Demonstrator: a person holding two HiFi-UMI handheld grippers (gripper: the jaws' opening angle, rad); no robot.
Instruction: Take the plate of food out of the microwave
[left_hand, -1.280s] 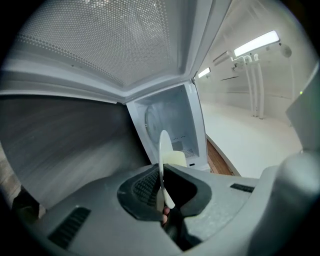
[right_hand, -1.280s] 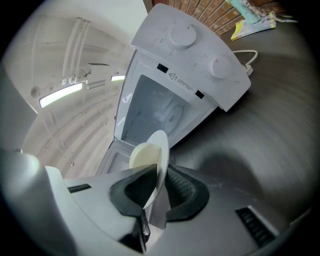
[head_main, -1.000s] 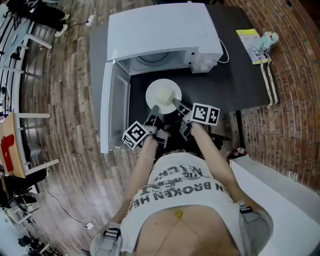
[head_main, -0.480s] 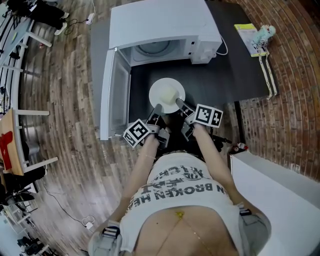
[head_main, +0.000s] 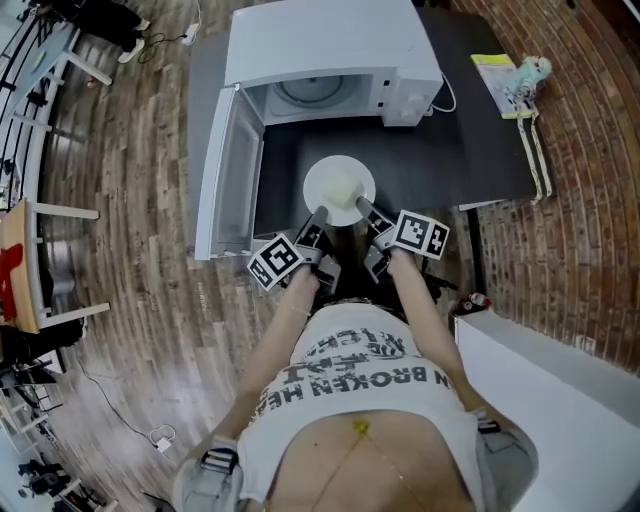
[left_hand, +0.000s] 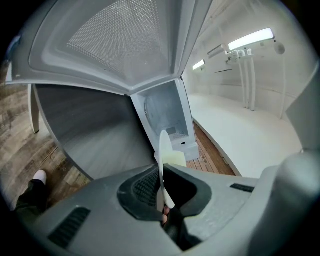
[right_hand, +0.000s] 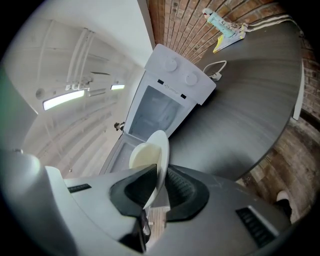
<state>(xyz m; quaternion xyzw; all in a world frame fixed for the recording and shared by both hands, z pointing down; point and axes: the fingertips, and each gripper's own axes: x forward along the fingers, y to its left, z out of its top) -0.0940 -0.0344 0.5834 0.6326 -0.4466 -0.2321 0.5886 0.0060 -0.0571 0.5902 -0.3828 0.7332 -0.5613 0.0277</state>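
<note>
A white plate with a pale yellow lump of food sits out in front of the white microwave, over the dark table. My left gripper is shut on the plate's near left rim and my right gripper is shut on its near right rim. In the left gripper view the plate stands edge-on between the jaws; the right gripper view shows the plate the same way. The microwave door hangs open to the left and the cavity shows its turntable.
A yellow booklet and a small toy lie at the table's far right corner. A white cord runs from the microwave's right side. Wooden floor lies left of the table, brick floor to the right, and a white counter stands at the lower right.
The plate, held by both grippers, has come a little further out from the microwave toward me. The cavity shows more of its empty turntable.
</note>
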